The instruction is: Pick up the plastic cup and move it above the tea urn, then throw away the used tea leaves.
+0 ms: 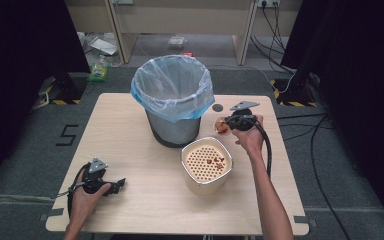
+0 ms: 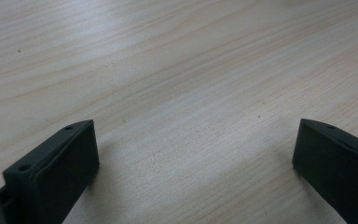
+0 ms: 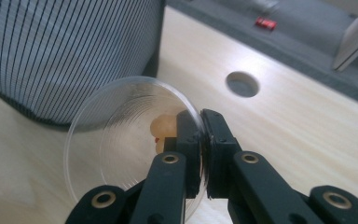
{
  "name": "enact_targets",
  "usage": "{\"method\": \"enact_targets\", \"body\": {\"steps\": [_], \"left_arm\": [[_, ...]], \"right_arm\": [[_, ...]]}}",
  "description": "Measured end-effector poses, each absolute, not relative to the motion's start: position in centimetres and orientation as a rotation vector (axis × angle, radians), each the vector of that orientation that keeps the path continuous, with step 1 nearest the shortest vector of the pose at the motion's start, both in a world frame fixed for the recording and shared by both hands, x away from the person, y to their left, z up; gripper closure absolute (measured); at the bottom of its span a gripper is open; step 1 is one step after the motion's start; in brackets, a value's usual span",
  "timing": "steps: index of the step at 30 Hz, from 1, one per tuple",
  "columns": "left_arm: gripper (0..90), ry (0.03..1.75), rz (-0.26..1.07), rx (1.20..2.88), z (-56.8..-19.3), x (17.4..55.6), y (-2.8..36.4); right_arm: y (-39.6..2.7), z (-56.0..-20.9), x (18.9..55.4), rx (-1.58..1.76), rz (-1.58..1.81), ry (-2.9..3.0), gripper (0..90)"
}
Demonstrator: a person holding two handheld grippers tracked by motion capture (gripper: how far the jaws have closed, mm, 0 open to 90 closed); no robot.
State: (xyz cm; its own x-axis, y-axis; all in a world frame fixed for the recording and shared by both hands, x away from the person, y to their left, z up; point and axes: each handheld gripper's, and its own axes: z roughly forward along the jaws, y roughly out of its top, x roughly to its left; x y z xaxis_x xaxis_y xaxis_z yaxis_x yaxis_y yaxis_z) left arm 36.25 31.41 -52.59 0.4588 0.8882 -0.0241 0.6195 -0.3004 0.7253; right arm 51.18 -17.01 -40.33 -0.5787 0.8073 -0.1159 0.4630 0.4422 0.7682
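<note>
Right gripper (image 1: 228,123), right of frame centre, clamped on the rim of a clear dish (image 3: 130,149) of food scraps; lined bin (image 1: 172,95) just to its left. Left gripper (image 1: 114,185) open, lower left on the table (image 1: 130,210)

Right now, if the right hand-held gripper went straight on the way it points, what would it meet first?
Probably the striped bin: the right hand-held gripper, pinching the clear dish, points toward its base, though depth is unclear.
</note>
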Motion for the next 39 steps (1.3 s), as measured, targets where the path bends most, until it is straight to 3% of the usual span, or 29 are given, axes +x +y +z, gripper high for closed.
{"method": "enact_targets", "body": {"steps": [20, 39], "left_arm": [[0.0, 1.248, 0.507, 2.035, -52.6, 36.3, 31.4], [0.0, 1.248, 0.507, 2.036, -52.6, 36.3, 31.4]], "right_arm": [[-19.0, -35.6, 48.0, 0.907, 0.967, 2.037, 86.6], [-16.6, -35.4, 42.4, 0.662, 0.935, 1.917, 86.4]]}}
